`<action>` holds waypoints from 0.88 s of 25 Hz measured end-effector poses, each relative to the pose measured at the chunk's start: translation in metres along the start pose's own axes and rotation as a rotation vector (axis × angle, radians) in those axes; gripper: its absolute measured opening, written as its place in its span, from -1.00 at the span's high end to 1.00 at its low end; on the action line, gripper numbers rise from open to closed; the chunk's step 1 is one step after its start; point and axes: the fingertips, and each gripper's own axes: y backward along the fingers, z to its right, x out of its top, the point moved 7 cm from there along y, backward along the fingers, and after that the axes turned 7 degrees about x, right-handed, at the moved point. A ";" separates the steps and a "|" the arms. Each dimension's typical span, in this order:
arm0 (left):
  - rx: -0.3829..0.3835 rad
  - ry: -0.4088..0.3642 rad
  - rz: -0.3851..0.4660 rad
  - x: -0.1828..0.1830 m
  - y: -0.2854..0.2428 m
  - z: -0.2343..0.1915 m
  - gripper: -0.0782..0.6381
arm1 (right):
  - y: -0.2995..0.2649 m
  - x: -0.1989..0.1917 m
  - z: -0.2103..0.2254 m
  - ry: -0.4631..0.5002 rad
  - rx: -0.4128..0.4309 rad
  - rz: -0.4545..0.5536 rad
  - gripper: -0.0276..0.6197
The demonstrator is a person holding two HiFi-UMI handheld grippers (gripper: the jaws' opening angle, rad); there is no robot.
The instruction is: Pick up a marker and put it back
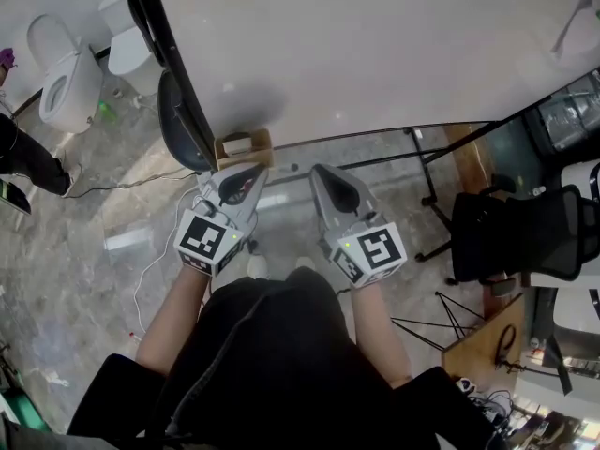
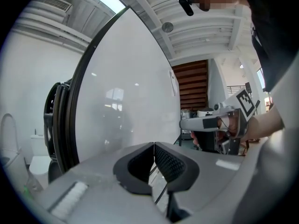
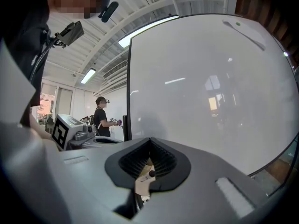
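Over on the far left, two white ceramic toilets (image 1: pixel 66 82) stand on the grey marbled floor. Next comes the large white whiteboard (image 1: pixel 375 54) with its black frame. A small tan cardboard box (image 1: pixel 223 154) sits against the board's lower edge. In it lies what looks like the pale marker (image 1: pixel 240 144), though it is too small to be sure. The left gripper (image 1: pixel 258 172), grey with a black-and-white marker cube, points at the board just below that box. Its black ribbed pads are pressed together with nothing between them (image 2: pixel 153 144). Beside it but apart, the right gripper (image 1: pixel 317 170) also faces the board. Its jaw tips meet and hold nothing (image 3: pixel 149 140). The tan box shows only through the gap behind them. On the right stands a black mesh office chair (image 1: pixel 525 232).
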 end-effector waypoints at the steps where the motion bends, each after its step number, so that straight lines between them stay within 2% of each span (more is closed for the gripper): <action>1: 0.008 -0.003 -0.005 0.000 -0.002 0.002 0.75 | 0.000 0.002 0.003 0.002 0.011 0.000 0.89; 10: 0.105 -0.004 -0.051 -0.008 -0.016 0.020 0.73 | -0.003 0.006 0.034 0.002 0.134 -0.015 0.89; 14: 0.122 -0.042 -0.071 -0.012 -0.022 0.026 0.70 | -0.004 0.007 0.045 0.010 0.184 -0.017 0.89; 22: 0.167 -0.061 -0.112 -0.019 -0.023 0.040 0.65 | 0.005 0.004 0.054 -0.004 0.234 -0.019 0.89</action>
